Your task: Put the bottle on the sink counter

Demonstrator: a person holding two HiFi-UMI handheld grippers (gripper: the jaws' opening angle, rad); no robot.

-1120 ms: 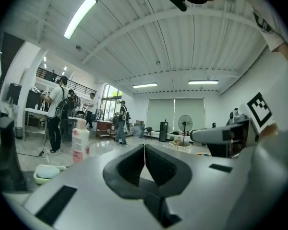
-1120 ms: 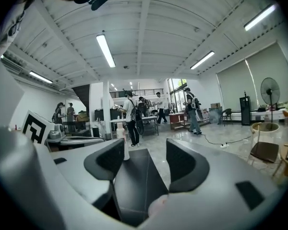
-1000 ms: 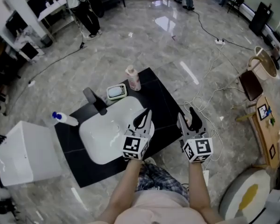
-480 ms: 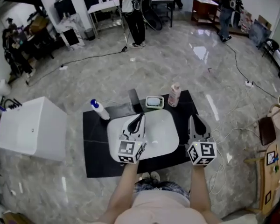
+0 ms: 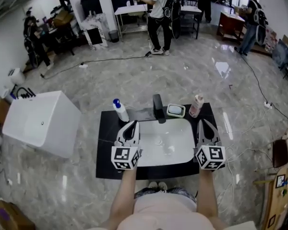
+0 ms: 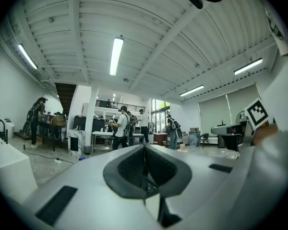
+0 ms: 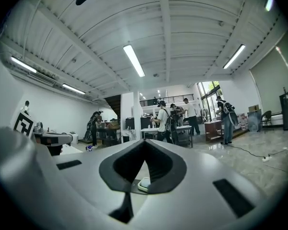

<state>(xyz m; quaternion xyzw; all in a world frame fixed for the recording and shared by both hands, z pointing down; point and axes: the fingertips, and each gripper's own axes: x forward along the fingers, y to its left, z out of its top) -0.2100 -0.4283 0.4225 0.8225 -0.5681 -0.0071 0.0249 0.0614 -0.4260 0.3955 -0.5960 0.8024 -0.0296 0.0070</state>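
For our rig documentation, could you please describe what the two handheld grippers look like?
The left gripper and right gripper have pale grey, wedge-shaped bodies with dark pads lining the jaws. Each carries a white cube printed with black square markers. No cables show, and no sleeves cover the forearms.

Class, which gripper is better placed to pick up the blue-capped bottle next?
Left, probably: the left gripper sits just in front of the blue-capped bottle; the right gripper is across the basin.
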